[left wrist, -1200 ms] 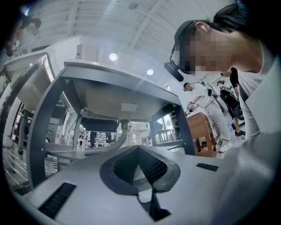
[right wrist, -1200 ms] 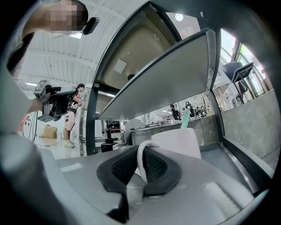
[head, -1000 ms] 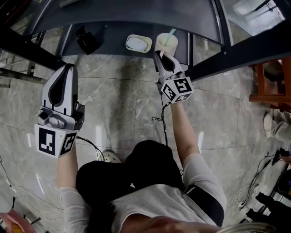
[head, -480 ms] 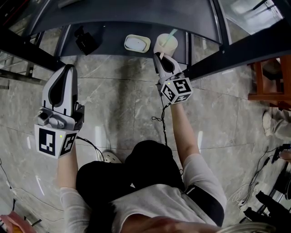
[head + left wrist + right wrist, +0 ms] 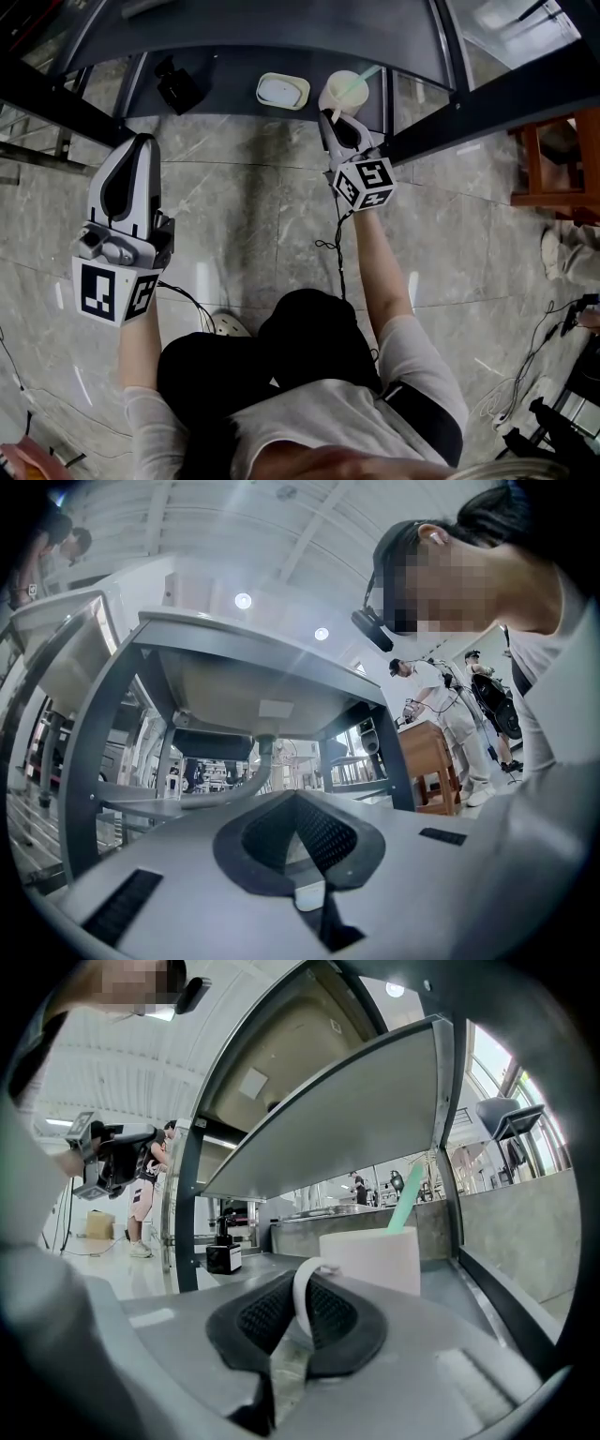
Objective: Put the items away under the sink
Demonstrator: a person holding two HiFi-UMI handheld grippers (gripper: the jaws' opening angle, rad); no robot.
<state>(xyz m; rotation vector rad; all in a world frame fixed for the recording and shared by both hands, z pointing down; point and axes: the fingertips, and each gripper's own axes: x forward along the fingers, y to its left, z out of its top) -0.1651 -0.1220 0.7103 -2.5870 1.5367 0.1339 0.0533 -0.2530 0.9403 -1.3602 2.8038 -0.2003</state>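
The shelf point(image 5: 281, 42) under the sink point(image 5: 225, 682) holds a black box point(image 5: 178, 82), a soap dish point(image 5: 283, 90) and, at its right end near the front edge, the cup point(image 5: 342, 91) with a green stick point(image 5: 405, 1199) in it. The cup seems to lean, so the step in hand is probably setting it down. It should settle flat, clear of the dish, before the grip loosens. Then the gripper should back straight out so the handle point(image 5: 305, 1293) is not dragged.

The right gripper point(image 5: 328, 114) has its jaws narrow, clamped on that thin white handle. The left gripper point(image 5: 141, 141) hangs over the floor, well back from the shelf, jaws together on nothing.
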